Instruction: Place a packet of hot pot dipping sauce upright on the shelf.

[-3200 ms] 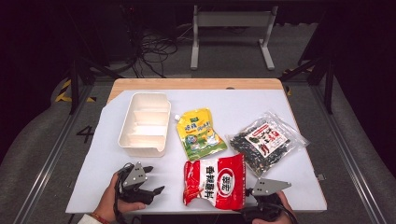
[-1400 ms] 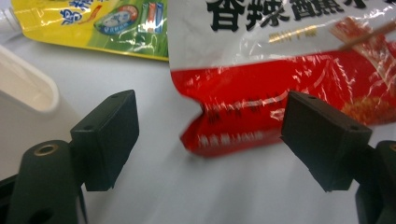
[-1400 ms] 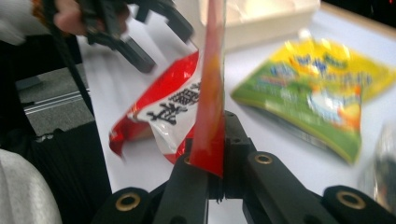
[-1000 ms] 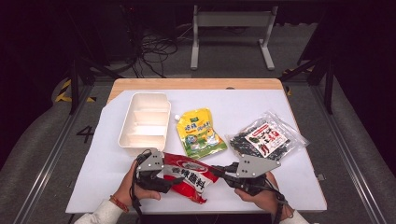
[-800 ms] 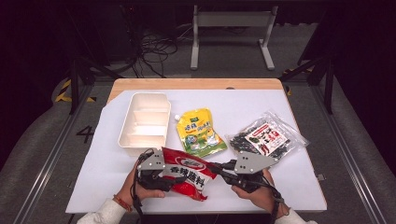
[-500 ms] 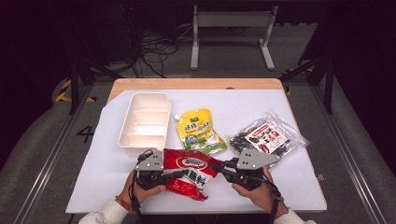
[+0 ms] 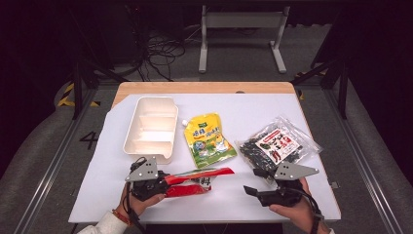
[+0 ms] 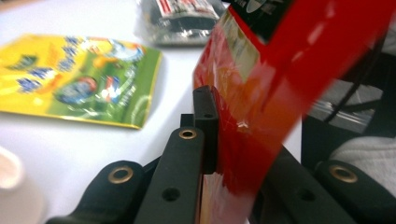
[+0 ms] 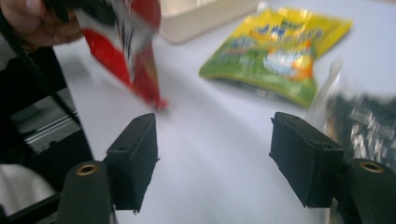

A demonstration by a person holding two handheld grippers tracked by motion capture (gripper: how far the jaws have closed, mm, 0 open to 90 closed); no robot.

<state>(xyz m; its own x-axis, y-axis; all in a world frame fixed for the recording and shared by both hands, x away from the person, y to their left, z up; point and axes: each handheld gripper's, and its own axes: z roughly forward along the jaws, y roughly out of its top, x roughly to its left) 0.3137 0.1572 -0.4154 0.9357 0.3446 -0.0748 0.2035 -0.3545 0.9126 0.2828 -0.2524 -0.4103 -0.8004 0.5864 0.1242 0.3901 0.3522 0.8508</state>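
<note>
A red snack packet (image 7: pixel 195 179) hangs edge-on just above the table's front, and my left gripper (image 7: pixel 158 183) is shut on its left end. In the left gripper view the red packet (image 8: pixel 261 93) sits clamped between the black jaws. My right gripper (image 7: pixel 251 191) stands open near the front right, apart from the packet, with nothing between its jaws. In the right gripper view the red packet (image 9: pixel 126 42) dangles at the upper left beyond my open right gripper (image 9: pixel 212 154).
A white divided tray (image 7: pixel 151 127) stands at the back left. A yellow-green pouch (image 7: pixel 208 140) lies in the middle and a clear bag of dark snacks (image 7: pixel 276 144) at the right, close to my right hand. The table's front edge runs just under both hands.
My right gripper has let go of the red packet and drawn back to the right. The left gripper still holds the packet, which has turned on edge.
</note>
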